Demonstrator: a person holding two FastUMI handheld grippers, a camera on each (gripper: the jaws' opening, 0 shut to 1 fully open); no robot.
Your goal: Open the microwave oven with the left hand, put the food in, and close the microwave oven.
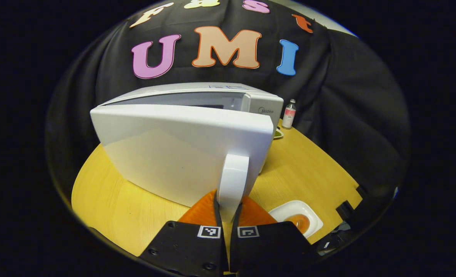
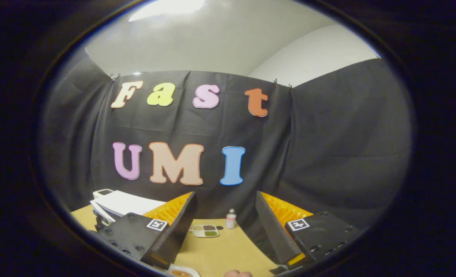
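Left claw [image 1: 228, 209] clamped on the white microwave door's upright handle [image 1: 232, 181] to swing it wide; right claw [image 2: 224, 227] spread apart, idle above the yellow wooden tabletop [image 2: 228, 250].

Small bottle [image 1: 288, 114] upright on yellow table [image 1: 308, 169]; compartment tray [image 2: 205, 230] beside it — apart.

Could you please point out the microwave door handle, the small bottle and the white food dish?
door handle [image 1: 232, 181], left gripper view, mid handle.
small bottle [image 1: 288, 114], left gripper view, its body.
food dish [image 1: 289, 209], left gripper view, white rim.
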